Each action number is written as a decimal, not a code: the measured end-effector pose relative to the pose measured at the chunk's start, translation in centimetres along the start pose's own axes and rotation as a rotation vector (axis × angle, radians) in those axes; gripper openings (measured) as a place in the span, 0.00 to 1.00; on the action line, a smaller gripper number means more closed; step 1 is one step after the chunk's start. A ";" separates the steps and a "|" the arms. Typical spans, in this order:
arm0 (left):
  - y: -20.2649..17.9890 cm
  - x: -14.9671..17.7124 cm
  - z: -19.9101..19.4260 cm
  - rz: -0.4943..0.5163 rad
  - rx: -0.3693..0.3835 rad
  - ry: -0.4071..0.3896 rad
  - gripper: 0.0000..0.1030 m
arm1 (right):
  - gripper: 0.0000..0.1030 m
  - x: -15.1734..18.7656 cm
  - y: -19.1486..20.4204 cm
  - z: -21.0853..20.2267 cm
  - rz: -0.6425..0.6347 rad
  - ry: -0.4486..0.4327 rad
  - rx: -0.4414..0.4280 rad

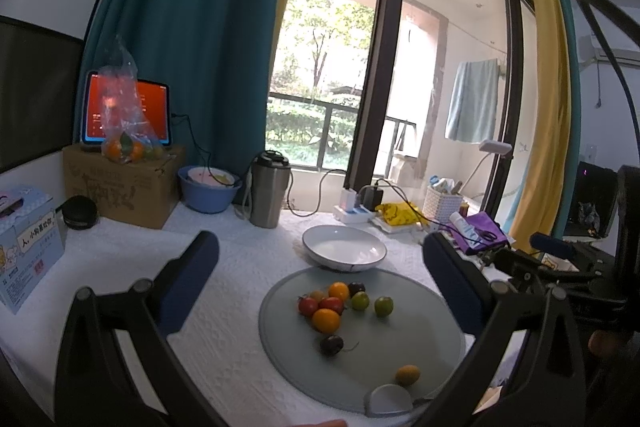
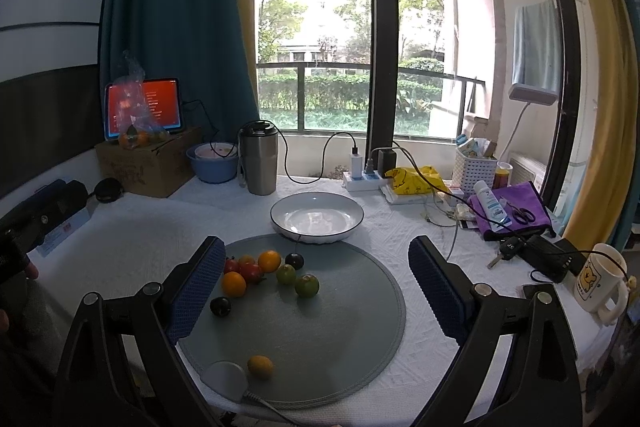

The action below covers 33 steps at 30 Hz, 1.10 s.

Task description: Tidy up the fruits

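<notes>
Several small fruits, red, orange, green and dark purple, lie in a cluster (image 1: 334, 303) on a round grey mat (image 1: 420, 311); the cluster also shows in the right wrist view (image 2: 264, 273) on the mat (image 2: 352, 299). One small orange fruit (image 1: 408, 375) (image 2: 260, 366) lies apart near the mat's front edge. An empty white bowl (image 1: 344, 248) (image 2: 317, 217) stands just behind the mat. My left gripper (image 1: 320, 267) is open and empty above the mat. My right gripper (image 2: 316, 271) is open and empty above the mat.
A steel tumbler (image 2: 260, 159), a blue basin (image 2: 214, 161), a cardboard box (image 2: 148, 159) with a tablet and a bag of fruit stand at the back. A power strip (image 2: 366, 181), purple cloth (image 2: 516, 209), keys and a mug (image 2: 600, 277) lie right. A round white puck (image 2: 224, 379) sits on the mat's front edge.
</notes>
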State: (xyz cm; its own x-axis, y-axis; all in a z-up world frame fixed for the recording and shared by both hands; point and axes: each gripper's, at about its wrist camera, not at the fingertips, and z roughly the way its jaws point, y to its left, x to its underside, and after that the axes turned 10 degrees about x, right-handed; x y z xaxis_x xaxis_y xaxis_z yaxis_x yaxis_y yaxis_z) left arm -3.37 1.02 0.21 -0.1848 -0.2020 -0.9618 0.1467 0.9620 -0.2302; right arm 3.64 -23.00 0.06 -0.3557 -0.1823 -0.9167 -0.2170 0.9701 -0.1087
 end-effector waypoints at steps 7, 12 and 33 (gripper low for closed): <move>0.0 0.0 0.1 0.001 -0.001 0.001 1.00 | 0.92 0.0 0.1 0.0 -0.002 0.001 -0.001; 0.0 0.0 0.0 0.001 0.001 0.002 1.00 | 0.92 0.0 0.3 0.0 -0.003 0.003 -0.003; 2.1 3.4 2.7 -0.046 -0.011 0.150 1.00 | 0.87 3.0 2.6 3.9 -0.040 0.153 -0.107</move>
State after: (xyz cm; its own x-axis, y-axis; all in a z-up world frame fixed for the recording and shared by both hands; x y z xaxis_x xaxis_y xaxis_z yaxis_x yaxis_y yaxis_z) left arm -1.03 1.89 -3.97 -0.3338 -0.2168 -0.9174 0.1248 0.9545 -0.2710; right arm 5.56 -20.37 -4.48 -0.4776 -0.2505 -0.8421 -0.3259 0.9406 -0.0950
